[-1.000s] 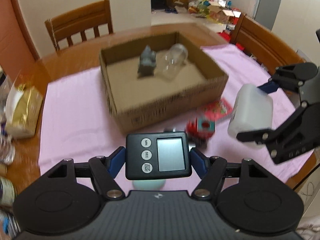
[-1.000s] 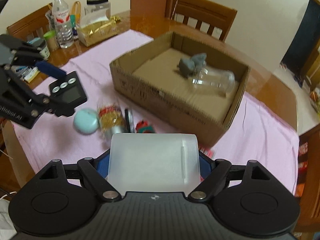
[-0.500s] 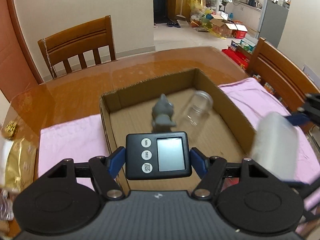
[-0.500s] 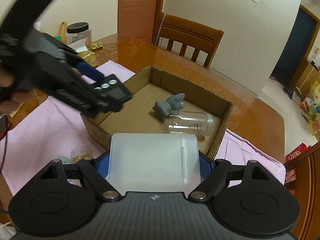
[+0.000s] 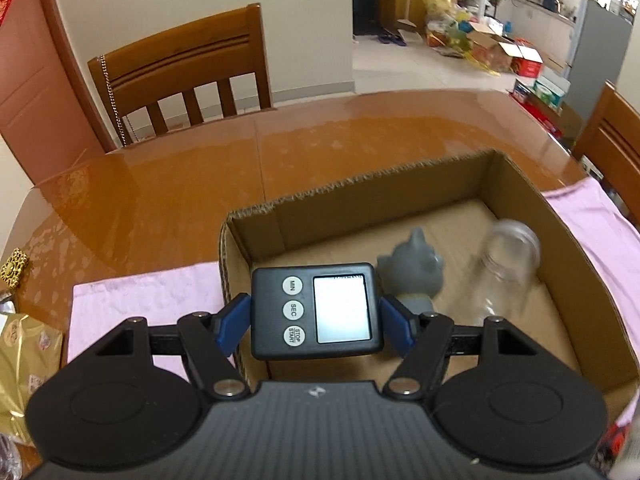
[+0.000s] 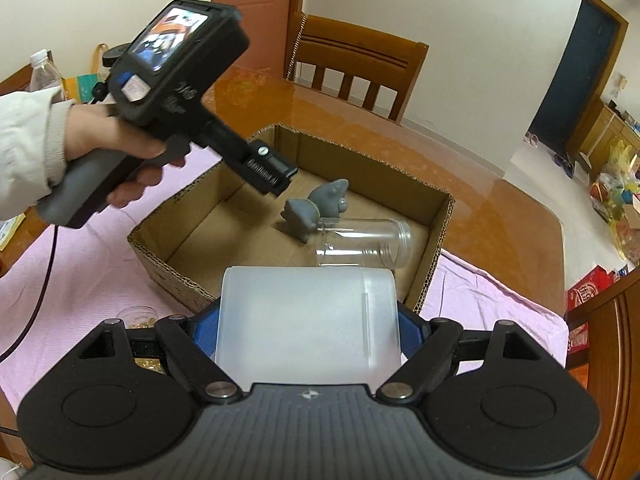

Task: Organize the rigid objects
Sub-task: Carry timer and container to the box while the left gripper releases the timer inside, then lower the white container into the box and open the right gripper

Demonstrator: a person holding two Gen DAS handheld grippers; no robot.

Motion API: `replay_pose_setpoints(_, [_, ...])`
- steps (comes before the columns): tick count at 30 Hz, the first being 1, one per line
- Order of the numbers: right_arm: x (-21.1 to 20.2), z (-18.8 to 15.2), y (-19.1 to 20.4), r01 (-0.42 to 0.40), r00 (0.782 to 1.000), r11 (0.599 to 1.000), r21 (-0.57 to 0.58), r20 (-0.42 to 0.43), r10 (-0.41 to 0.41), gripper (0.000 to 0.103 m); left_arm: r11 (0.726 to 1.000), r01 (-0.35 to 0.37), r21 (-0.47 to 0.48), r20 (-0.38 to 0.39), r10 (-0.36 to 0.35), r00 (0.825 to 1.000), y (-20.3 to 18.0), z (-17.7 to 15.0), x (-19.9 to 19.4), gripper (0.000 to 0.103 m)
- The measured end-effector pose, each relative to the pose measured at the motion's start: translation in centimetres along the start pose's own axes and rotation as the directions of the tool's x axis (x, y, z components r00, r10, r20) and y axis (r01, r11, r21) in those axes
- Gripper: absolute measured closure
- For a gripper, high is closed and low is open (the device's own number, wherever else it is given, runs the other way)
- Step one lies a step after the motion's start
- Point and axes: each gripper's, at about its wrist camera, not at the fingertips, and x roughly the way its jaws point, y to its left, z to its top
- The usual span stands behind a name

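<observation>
Left wrist: left tongs (image 5: 316,326) grip timer (image 5: 316,310) over box rim (image 5: 230,264); right tongs (image 6: 308,330) clamp frosted container (image 6: 306,320).

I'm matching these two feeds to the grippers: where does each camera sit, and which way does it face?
Left wrist: on the left gripper, looking along its fingers at the timer they hold, over the box.
Right wrist: on the right gripper, looking over its white container into the box; the left hand shows.
Shared: box, gray toy, jar.
</observation>
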Motion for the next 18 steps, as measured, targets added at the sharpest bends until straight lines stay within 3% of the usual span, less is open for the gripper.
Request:
replay_pose_setpoints(6, [1.0,-0.1,-0.2,0.01,1.0,1.0,0.014,-0.027,-0.01,0.017,0.999,-0.04,-0.012,0.046,0.041,0.998,-0.1,0.3,-0.1,0.013])
replay_pose_setpoints(10, [1.5,0.2,-0.6,0.018,0.999,1.0,0.025,-0.03,-0.017,0.017,1.0,-0.004,-0.028,0.064,0.006,0.998,0.5,0.7,-1.8,0.009])
replay_pose_setpoints(18, [2.5,1.9,-1.8,0.044,0.999,0.998,0.054,-0.014,-0.044,0.017,1.0,-0.017,0.016,0.084,0.015,0.996,0.7,0.4,-5.3,0.008])
